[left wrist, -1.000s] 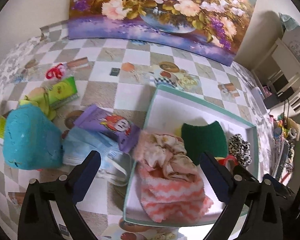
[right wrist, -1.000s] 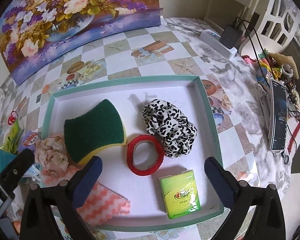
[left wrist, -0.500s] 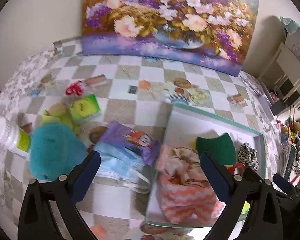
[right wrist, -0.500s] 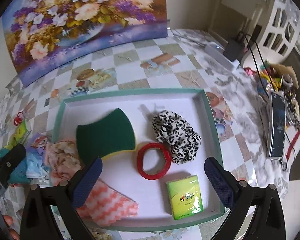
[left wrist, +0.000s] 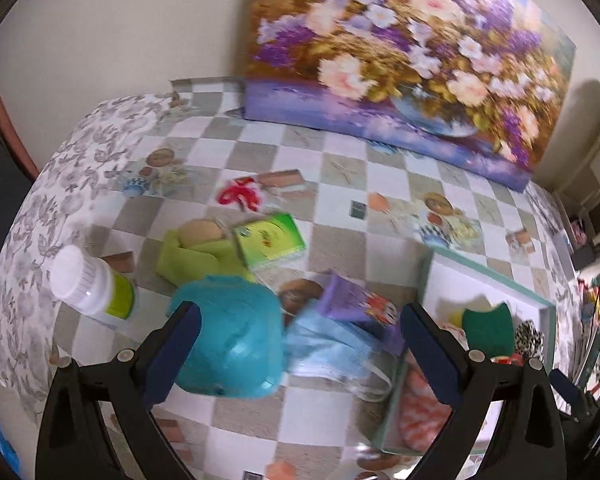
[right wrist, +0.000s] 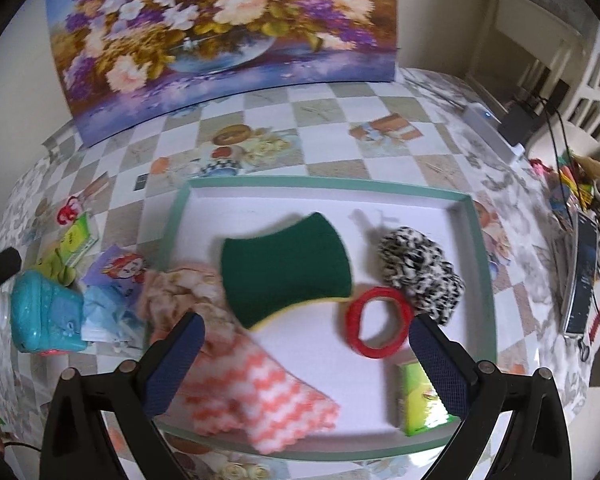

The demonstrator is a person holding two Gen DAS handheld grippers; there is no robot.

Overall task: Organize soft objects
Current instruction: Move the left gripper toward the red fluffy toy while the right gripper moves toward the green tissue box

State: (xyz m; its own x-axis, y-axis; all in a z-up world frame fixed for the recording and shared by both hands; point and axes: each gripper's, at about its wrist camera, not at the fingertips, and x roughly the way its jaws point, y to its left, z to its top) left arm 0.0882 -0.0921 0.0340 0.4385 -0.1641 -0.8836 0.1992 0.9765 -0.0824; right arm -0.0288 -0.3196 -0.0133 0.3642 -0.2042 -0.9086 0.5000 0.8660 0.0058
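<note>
Both views are bright with soft, even daylight and no hard glare; shadows are faint, the plainest being a pale grey one on the white floor of the tray, just behind the spotted scrunchie; the fisheye lens bends the checked tablecloth into a dome and leaves black corners around each round picture. Motion blur smears the left wrist view, worst on the flower painting and on things right of the turquoise object; a small sheen shows on that object; the right wrist view is softer-blurred, the green sponge inside the tray having smeared edges.
</note>
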